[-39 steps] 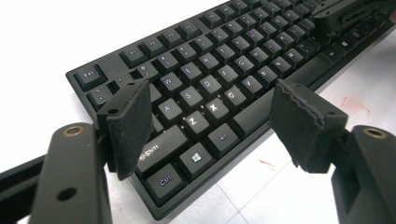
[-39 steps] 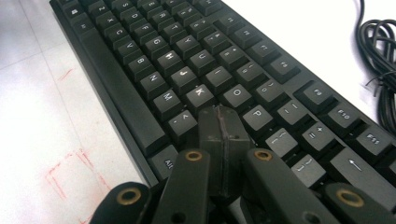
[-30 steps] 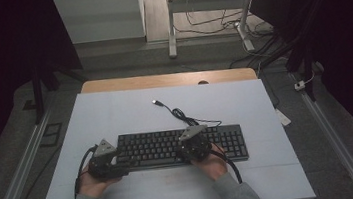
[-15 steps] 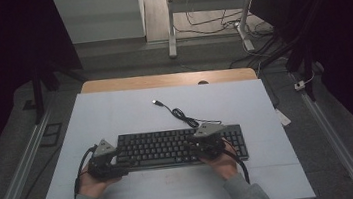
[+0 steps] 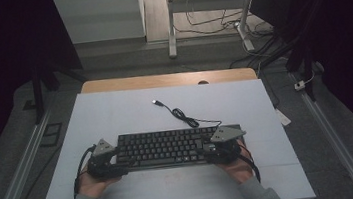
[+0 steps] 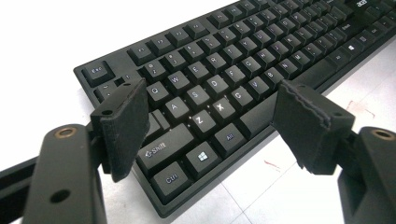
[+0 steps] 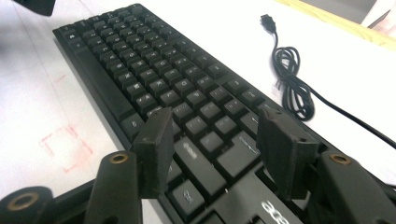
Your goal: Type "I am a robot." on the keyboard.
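Left gripper: held low in the left hand, jaws spread wide, nothing clamped between them.
Right gripper: held low in the right hand, jaws likewise apart, nothing between the pads.

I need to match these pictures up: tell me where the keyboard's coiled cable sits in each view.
High view: coiled cable lies on the white table, behind the keyboard, centre.
Left gripper view: not in it.
Right gripper view: coiled cable upper right, beyond the keyboard's far edge.
Shared landmark: the black keyboard.
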`<state>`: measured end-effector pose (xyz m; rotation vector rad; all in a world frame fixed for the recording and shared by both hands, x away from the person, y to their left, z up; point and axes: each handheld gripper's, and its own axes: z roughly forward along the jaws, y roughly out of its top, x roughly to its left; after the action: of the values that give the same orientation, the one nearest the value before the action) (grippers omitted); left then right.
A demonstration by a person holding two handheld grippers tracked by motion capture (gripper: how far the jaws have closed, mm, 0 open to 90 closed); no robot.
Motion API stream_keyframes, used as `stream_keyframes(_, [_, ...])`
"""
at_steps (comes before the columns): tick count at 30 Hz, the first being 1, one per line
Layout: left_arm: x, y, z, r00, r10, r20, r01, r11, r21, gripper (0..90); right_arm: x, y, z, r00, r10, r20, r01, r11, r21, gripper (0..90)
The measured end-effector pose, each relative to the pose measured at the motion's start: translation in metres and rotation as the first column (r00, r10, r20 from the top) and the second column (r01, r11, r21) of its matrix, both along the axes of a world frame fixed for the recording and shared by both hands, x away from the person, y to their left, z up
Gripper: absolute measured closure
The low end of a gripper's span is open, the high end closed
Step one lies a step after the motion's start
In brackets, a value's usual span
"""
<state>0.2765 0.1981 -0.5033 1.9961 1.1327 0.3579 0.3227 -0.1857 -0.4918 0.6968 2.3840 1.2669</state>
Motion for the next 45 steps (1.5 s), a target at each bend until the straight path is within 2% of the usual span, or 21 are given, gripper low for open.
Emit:
stream_keyframes(14, [-0.008,0.004,-0.003,0.9998,-0.017,-0.010,0.017,0.9999,-0.001,24.3,-0.019,-0.051,0.000,0.9971,-0.073,0.019,0.073,0.997,0.010,43.0])
stream_keyframes(20, [-0.016,0.007,-0.005,0.9996,-0.028,-0.003,0.028,0.9996,0.007,23.5,-0.031,-0.077,0.001,0.9932,-0.111,0.036,0.110,0.994,0.025,41.6])
stream_keyframes(26, [-0.024,0.014,-0.006,0.9997,-0.021,0.012,0.021,0.9998,0.004,23.2,-0.038,-0.100,-0.001,0.9916,-0.126,0.027,0.126,0.992,0.027,39.7])
stream_keyframes(32, [-0.031,0.020,-0.006,0.9995,-0.017,0.026,0.017,0.9999,-0.003,22.9,-0.044,-0.111,-0.004,0.9909,-0.131,0.034,0.131,0.991,-0.002,38.5])
stream_keyframes(35, [-0.031,0.021,-0.007,0.9996,-0.014,0.025,0.014,0.9999,-0.003,22.7,-0.043,-0.115,-0.005,0.9905,-0.135,0.026,0.135,0.991,0.016,38.4])
stream_keyframes(45, [-0.030,0.019,-0.007,0.9992,-0.027,0.031,0.027,0.9996,0.005,22.6,-0.042,-0.114,-0.006,0.9929,-0.117,0.021,0.116,0.993,0.021,37.9])
